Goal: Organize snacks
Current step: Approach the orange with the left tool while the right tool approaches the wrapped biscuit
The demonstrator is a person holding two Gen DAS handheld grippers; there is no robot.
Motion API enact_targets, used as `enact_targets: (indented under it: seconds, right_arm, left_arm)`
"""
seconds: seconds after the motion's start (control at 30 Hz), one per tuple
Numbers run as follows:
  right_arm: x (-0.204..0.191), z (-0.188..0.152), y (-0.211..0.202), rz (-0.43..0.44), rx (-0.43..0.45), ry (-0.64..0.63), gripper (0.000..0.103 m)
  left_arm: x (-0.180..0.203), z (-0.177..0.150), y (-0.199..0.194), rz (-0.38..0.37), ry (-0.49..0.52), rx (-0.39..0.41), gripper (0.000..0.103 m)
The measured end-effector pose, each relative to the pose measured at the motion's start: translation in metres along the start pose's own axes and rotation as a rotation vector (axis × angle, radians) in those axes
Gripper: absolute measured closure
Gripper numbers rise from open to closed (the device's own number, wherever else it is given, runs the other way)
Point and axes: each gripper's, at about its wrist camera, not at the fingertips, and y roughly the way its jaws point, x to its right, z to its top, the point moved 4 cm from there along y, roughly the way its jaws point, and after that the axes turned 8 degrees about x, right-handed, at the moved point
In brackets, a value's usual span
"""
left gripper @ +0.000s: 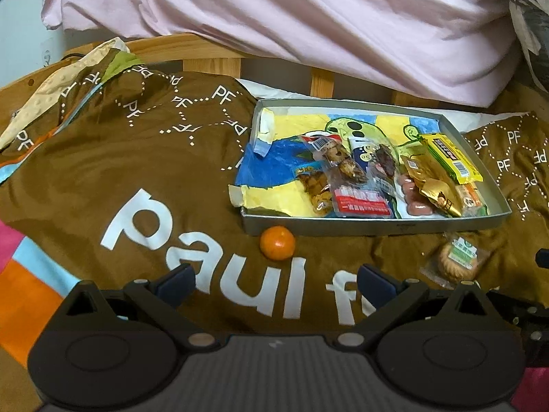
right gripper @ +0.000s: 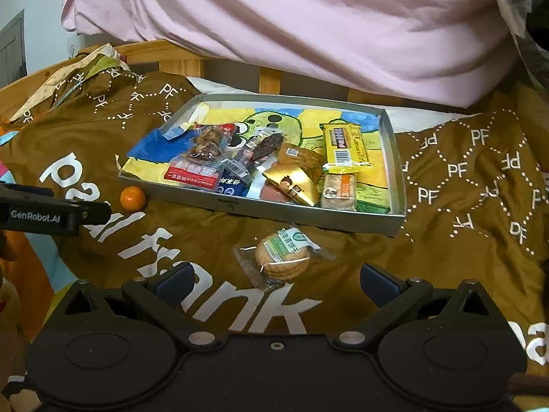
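Both grippers are wide open and hold nothing. The left gripper [left gripper: 276, 283] faces the small orange [left gripper: 277, 242] at 12 o'clock, just beside the tray [left gripper: 374, 228]. The right gripper [right gripper: 276, 283] faces the cookie pack [right gripper: 282, 257] at 12 o'clock. I think each should close softly: the orange is round, smooth and may roll; the pack is crinkly plastic on a soft brown blanket [left gripper: 103, 158].
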Motion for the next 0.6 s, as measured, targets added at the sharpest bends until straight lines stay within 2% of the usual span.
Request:
enact_targets:
  seconds: [0.6]
  right_arm:
    - [0.0,0.002,0.013,-0.001,-0.007,0.023,0.001]
  left_arm:
    - [-0.006,0.002,0.005,0.009,-0.032,0.02,0.001]
